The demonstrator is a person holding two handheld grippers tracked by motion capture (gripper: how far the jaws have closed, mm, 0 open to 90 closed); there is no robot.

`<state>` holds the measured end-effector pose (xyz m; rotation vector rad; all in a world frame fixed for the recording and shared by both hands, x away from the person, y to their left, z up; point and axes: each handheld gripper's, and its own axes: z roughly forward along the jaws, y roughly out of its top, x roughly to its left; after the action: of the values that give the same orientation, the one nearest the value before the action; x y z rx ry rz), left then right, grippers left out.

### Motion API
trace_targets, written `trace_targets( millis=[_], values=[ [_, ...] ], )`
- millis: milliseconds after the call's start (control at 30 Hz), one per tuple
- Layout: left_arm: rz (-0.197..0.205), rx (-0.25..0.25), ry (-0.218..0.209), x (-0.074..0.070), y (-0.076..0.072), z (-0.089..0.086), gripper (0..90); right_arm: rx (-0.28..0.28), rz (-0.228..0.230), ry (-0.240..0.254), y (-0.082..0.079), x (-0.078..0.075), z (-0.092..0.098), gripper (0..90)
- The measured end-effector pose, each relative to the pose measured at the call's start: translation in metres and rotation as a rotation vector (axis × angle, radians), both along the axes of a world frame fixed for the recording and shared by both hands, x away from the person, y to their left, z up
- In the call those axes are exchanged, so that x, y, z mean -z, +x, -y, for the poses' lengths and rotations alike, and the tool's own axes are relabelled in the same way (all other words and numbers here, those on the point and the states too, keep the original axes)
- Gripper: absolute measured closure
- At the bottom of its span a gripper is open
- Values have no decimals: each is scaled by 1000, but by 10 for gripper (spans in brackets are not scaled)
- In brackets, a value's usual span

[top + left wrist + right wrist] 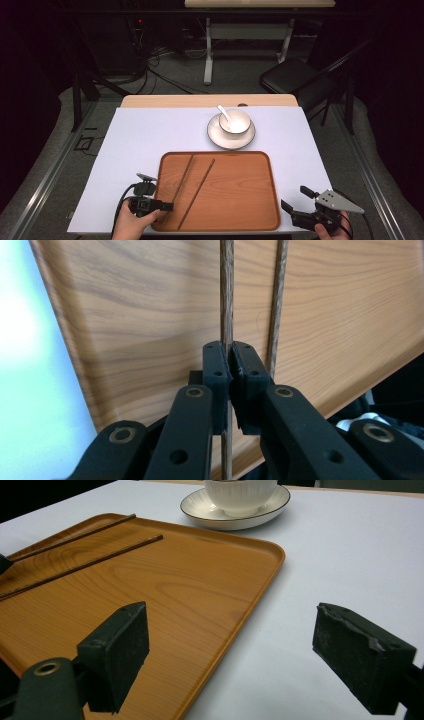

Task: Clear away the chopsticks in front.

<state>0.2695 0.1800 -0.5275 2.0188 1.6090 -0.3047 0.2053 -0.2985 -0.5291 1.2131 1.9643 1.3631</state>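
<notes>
The room is dark, lit mainly over the counter, whose top is covered in a pale sheet with a wooden edge showing at twelve o'clock. Grey carpet floor surrounds it. A black chair stands at two o'clock. Beyond, at twelve, a second table on white legs. Black cables trail across the floor at eleven o'clock.

Bowl cut off at the top edge; contents perhaps hidden.
</notes>
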Motion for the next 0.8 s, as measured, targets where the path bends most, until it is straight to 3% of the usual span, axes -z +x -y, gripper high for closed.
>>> trace_targets(
  millis=[333,800],
  values=[
    [-12,-7,40,5,4,4,849,0,1,2,0,0,0,147],
    [-16,-21,27,6,3,1,819,1,-1,2,0,0,0,147]
  ],
)
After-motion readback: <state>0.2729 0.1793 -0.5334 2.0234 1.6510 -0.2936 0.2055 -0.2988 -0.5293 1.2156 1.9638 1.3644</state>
